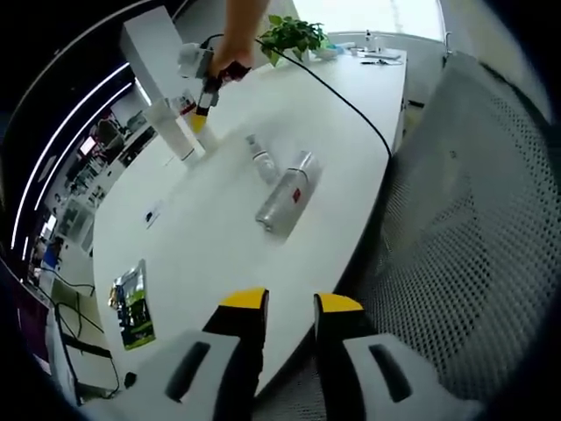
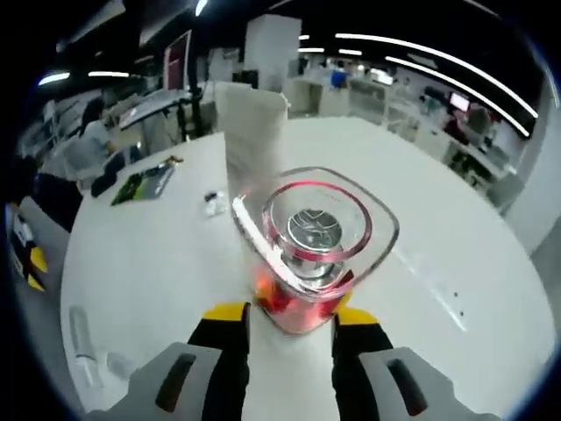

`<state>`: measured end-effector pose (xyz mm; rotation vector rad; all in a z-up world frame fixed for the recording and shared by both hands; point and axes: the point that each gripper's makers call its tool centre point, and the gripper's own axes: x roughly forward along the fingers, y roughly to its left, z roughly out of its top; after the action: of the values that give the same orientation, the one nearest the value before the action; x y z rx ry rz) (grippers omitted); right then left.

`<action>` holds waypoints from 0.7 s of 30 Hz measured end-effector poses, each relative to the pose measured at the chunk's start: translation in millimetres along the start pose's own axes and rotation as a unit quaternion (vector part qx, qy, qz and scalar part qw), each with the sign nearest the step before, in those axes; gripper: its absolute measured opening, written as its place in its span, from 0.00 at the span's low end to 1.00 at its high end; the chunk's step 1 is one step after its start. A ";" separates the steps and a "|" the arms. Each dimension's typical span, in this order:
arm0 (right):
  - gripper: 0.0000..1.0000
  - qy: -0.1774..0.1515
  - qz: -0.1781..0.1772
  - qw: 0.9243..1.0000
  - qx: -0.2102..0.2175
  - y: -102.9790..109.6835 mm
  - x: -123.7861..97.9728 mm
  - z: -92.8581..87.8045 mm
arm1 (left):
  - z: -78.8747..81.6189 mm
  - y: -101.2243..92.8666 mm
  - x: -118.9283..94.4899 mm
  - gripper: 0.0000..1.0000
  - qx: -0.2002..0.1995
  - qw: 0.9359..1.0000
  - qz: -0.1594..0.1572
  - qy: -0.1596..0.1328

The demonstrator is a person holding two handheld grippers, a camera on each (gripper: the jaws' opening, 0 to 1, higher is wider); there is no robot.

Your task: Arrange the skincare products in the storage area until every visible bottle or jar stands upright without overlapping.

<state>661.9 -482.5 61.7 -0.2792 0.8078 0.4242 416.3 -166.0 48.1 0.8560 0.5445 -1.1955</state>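
A large silver bottle [image 1: 285, 200] with a red label lies on its side on the white table [image 1: 210, 254]. A smaller clear bottle [image 1: 260, 159] lies just beyond it. My left gripper [image 1: 290, 303] hangs open over the table's near edge, short of both and holding nothing. Across the table a person's hand holds my right gripper [image 1: 201, 117] beside a tall white box [image 1: 173, 130]. In the right gripper view, my right gripper [image 2: 290, 317] is shut on the base of a clear jar [image 2: 313, 235] with a pink rim and silver cap, in front of the white box [image 2: 252, 132].
A grey mesh chair [image 1: 465, 219] stands against the table's right edge. A potted plant [image 1: 294, 33] and small items sit at the far end. A green booklet [image 1: 131, 303] lies near the left edge, and a black cable [image 1: 351, 105] runs across the table.
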 end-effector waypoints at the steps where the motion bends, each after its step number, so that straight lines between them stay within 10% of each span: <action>1: 0.28 0.005 0.004 1.000 0.001 0.0 -0.4 -0.7 | -0.3 -0.4 0.2 0.24 -0.001 1.000 -0.001 0.001; 21: 0.28 0.007 0.009 1.000 0.011 3.9 11.1 10.4 | -1.7 -0.4 0.4 0.24 -0.002 1.000 -0.002 0.005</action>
<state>673.5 -472.1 60.0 -0.2540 0.8292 0.4303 416.2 -164.9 46.7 0.8578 0.5556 -1.1938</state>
